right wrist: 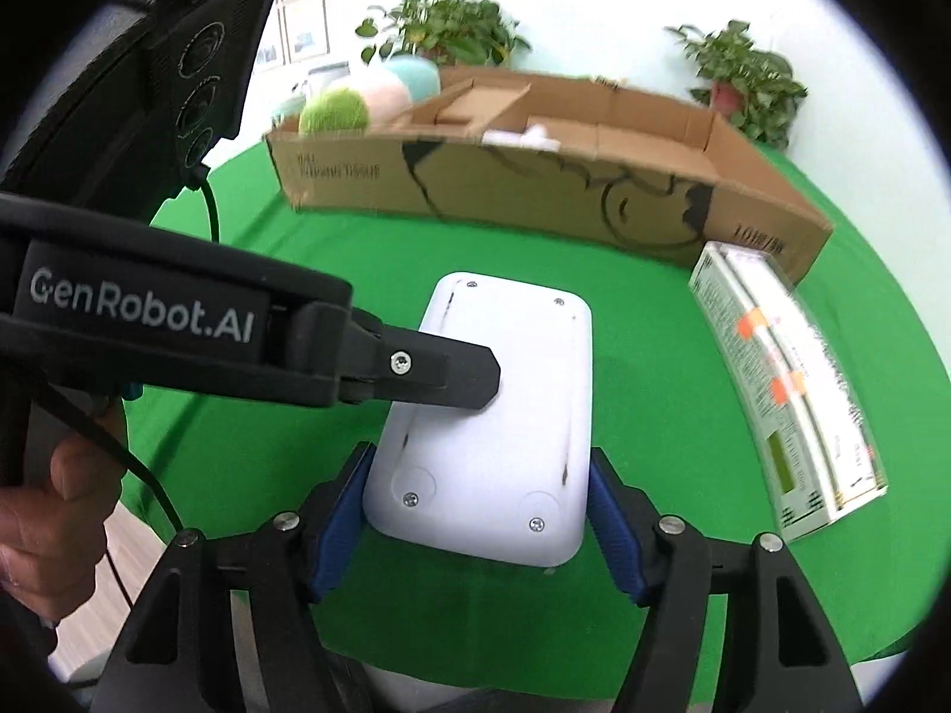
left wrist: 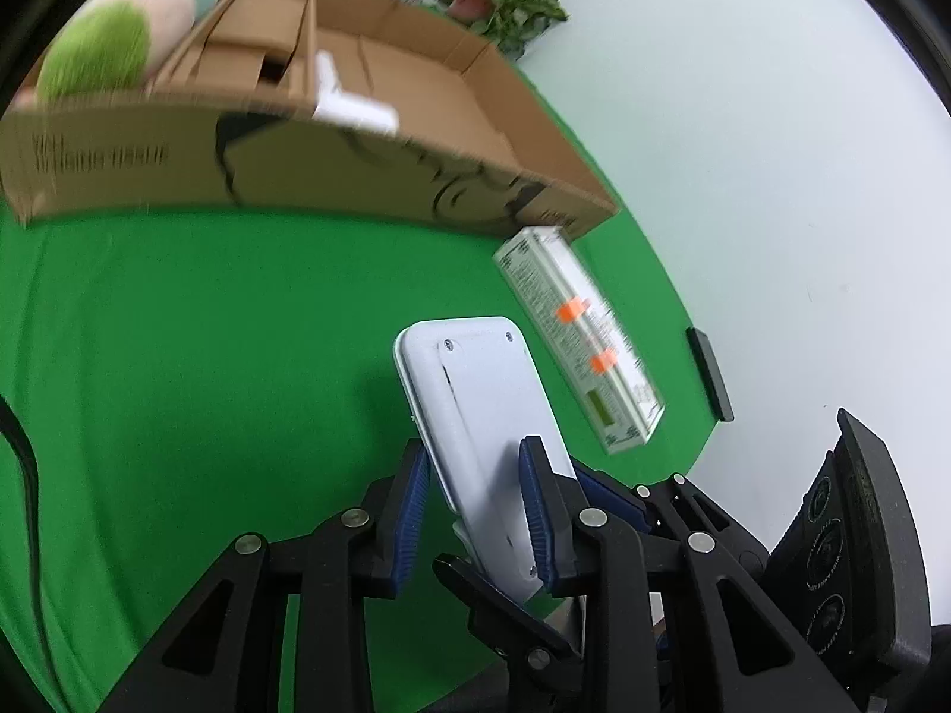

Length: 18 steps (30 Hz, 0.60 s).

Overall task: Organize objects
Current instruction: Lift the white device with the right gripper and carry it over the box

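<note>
The white device (right wrist: 487,416), judged rigid, light and smooth-shelled, is clamped edgewise by the left hand-held gripper (left wrist: 475,505) and across its near end by the right hand-held gripper (right wrist: 475,511), short of the cardboard box (right wrist: 535,178) ahead.

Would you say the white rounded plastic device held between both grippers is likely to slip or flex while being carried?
The white rounded plastic device looks like a stiff screwed shell, so flexing seems unlikely. Its smooth surface may slip, though the left gripper and right gripper both clamp it with ribbed blue pads, which probably helps.
</note>
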Each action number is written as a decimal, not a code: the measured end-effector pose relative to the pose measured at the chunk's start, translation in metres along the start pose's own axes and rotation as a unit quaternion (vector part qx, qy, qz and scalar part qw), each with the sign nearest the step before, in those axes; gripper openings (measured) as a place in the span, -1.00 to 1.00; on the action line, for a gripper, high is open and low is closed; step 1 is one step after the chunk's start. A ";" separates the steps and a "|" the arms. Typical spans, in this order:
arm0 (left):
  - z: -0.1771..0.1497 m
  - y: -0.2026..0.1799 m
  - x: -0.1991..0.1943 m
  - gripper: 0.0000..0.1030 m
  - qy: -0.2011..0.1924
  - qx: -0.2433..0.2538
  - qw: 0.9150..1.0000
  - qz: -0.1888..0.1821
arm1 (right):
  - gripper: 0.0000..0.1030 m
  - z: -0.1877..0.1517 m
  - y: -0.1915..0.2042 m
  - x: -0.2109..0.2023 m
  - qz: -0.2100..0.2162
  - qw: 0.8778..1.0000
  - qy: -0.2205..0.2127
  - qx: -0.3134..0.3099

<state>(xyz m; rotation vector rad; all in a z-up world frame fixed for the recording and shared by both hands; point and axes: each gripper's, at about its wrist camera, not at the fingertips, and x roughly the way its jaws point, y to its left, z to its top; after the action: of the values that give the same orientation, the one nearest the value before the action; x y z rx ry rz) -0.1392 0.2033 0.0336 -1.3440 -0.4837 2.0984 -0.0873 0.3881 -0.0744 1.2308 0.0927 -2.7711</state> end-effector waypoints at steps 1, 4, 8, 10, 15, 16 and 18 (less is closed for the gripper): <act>0.005 -0.007 -0.005 -0.46 -0.008 0.008 1.000 0.003 | 0.31 0.005 -0.001 -0.005 -0.004 1.000 -0.013 -0.001; 0.024 -0.029 -0.027 -0.46 -0.035 0.034 0.999 0.005 | 0.31 0.025 -0.005 -0.020 -0.014 0.999 -0.049 -0.004; 0.051 -0.056 -0.059 -0.46 -0.069 0.077 0.995 0.003 | 0.31 0.055 -0.011 -0.042 -0.031 0.995 -0.096 -0.009; 0.066 -0.070 -0.071 -0.46 -0.081 0.099 0.992 0.004 | 0.31 0.071 -0.014 -0.052 -0.040 0.992 -0.120 -0.009; 0.110 -0.101 -0.080 -0.46 -0.094 0.135 0.986 0.007 | 0.30 0.107 -0.024 -0.066 -0.069 0.986 -0.152 -0.003; 0.120 -0.106 -0.079 -0.45 -0.095 0.138 0.986 0.009 | 0.31 0.116 -0.027 -0.066 -0.069 0.985 -0.155 0.000; 0.141 -0.111 -0.084 -0.45 -0.099 0.142 0.985 0.012 | 0.31 0.132 -0.034 -0.066 -0.067 0.985 -0.160 -0.001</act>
<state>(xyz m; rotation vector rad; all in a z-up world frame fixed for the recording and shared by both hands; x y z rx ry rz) -0.2095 0.2342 0.2166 -0.9902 -0.2364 2.2347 -0.1446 0.4141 0.0637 0.7885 0.1552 -3.0420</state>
